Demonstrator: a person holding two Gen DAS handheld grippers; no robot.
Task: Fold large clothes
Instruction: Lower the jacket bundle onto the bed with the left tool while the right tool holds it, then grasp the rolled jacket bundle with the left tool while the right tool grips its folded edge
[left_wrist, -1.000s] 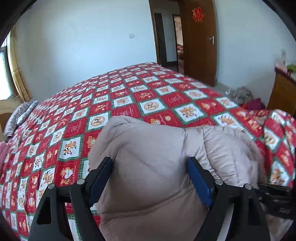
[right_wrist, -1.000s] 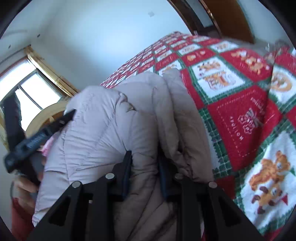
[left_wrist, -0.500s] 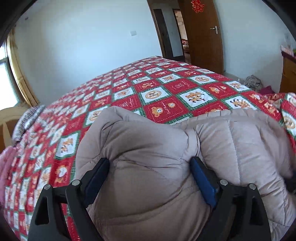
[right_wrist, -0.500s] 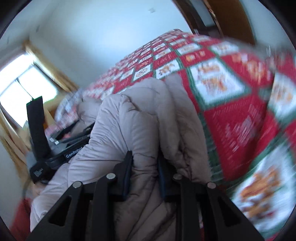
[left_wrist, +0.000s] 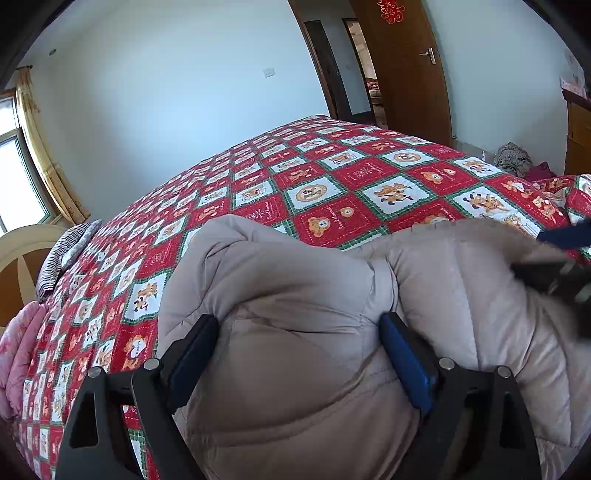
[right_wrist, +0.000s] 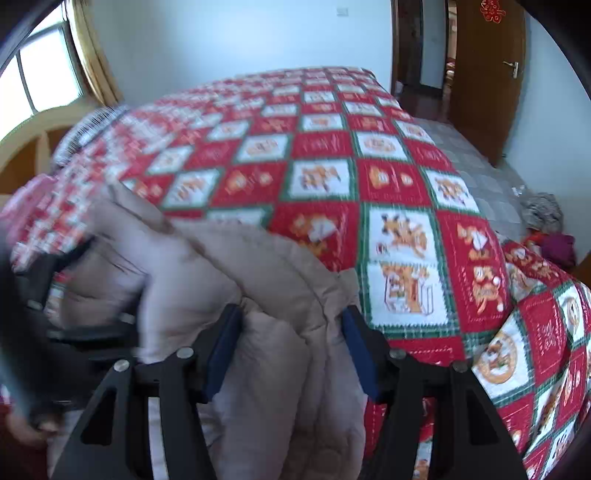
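A beige padded coat lies bunched near the front edge of the bed. My left gripper stands wide open, its blue-padded fingers on either side of a thick fold. In the right wrist view the coat fills the gap of my right gripper, whose jaws stand apart around several layers. The right gripper also shows blurred at the right edge of the left wrist view. The left gripper shows dark and blurred at the left of the right wrist view.
The bed carries a red, green and white patchwork quilt. A striped pillow and pink bedding lie by the wooden headboard. A brown door stands open. Clothes lie on the floor.
My right gripper's jaws have opened from a tight pinch on the coat and it has swung to face across the bed. My left gripper stays wide open around its fold.
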